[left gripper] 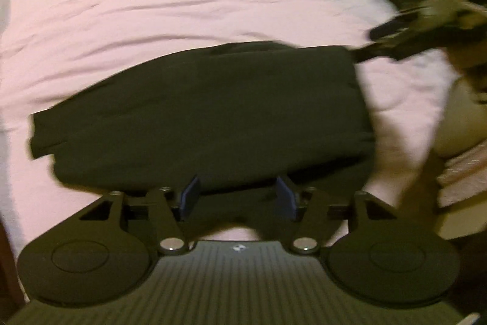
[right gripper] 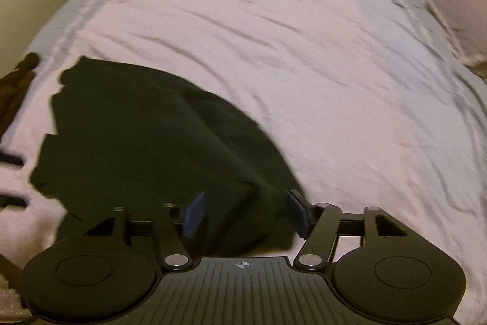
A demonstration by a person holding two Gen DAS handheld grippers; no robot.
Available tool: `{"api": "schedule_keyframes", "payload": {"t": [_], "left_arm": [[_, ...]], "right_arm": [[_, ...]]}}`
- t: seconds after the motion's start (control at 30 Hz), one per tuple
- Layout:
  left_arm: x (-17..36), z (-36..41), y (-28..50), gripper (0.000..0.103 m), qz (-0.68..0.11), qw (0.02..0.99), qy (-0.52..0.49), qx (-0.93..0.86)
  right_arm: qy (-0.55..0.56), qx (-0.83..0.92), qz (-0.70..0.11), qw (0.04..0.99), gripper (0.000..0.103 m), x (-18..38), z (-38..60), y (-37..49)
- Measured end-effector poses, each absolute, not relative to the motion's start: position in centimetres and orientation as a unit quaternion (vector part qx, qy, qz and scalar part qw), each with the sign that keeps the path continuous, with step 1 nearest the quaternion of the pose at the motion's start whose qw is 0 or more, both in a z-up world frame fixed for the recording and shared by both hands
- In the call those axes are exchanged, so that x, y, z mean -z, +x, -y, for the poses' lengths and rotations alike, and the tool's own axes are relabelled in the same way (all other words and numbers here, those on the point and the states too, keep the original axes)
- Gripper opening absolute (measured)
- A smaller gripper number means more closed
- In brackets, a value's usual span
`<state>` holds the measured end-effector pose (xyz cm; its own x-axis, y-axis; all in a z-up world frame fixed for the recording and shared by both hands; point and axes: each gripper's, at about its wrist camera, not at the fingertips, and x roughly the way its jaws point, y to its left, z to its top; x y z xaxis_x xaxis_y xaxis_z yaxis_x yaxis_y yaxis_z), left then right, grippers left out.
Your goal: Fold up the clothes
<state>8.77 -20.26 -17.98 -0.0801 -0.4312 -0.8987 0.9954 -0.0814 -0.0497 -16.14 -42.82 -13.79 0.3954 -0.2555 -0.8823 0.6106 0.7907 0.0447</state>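
A dark folded garment [left gripper: 201,114] lies flat on the pink bedsheet [left gripper: 152,5]. My left gripper [left gripper: 239,194] is open, its blue pads [left gripper: 190,197] apart at the garment's near edge. In the right wrist view the same garment [right gripper: 146,136] lies at lower left, with its near corner raised. My right gripper [right gripper: 245,215] is open with the garment's raised corner between its blue pads [right gripper: 194,212]. The right gripper also shows blurred in the left wrist view [left gripper: 426,23], at the garment's far right corner.
A pillow [right gripper: 450,11] lies at the bed's far right. A dark brown cloth [right gripper: 18,87] lies at the bed's left edge. Walls and furniture ring the bed. The bedsheet [right gripper: 304,51] stretches wide beyond the garment.
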Motion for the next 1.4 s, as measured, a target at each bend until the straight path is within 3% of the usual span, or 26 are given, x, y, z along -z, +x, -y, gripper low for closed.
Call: {"api": "schedule_keyframes", "payload": {"t": [0.2,0.4,0.43,0.47,0.53,0.57,0.6,0.63,0.83,1.1,1.27,1.4], "left_arm": [[22.3,22.7,17.6,0.077,-0.377,0.617,0.4,0.563],[27.5,24.0,25.6,0.08,-0.438,0.642,0.359,0.516],[28.4,24.4,26.3,0.08,-0.453,0.643,0.35,0.509],[29.4,24.9,27.1,0.08,-0.468,0.643,0.34,0.502],[29.8,25.2,27.6,0.076,-0.479,0.648,0.319,0.499],[29.4,25.3,27.3,0.05,-0.477,0.644,0.309,0.512],[28.6,25.3,26.9,0.018,-0.467,0.639,0.308,0.528],[27.8,25.3,26.5,0.005,-0.456,0.633,0.307,0.544],[20.6,20.9,24.8,0.005,-0.397,0.622,0.305,0.602],[15.9,15.4,19.3,0.005,-0.395,0.592,0.312,0.629],[13.1,16.1,17.2,0.004,-0.381,0.655,0.289,0.585],[6.0,17.5,15.1,0.004,-0.296,0.738,0.253,0.552]], "right_arm": [[0.115,0.184,-0.512,0.831,0.073,16.5,43.2,-8.4],[0.099,0.155,-0.578,0.795,0.073,23.2,45.8,-4.3],[0.112,0.153,-0.591,0.784,0.064,24.2,46.2,-4.1],[0.122,0.152,-0.601,0.775,0.037,24.8,46.5,-3.9],[0.128,0.159,-0.602,0.772,0.021,24.6,46.4,-4.0],[0.131,0.162,-0.602,0.771,0.013,24.3,46.3,-4.1],[0.133,0.161,-0.597,0.775,0.012,23.5,46.1,-4.3],[0.134,0.159,-0.589,0.781,0.012,22.2,45.8,-4.5],[0.14,0.064,-0.576,0.803,0.011,14.1,41.1,-8.1],[0.157,0.016,-0.602,0.783,0.008,14.7,36.2,-14.1],[0.166,0.04,-0.502,0.848,0.006,11.8,43.2,-12.5],[0.119,0.022,-0.401,0.908,0.006,5.3,48.5,-8.6]]}}
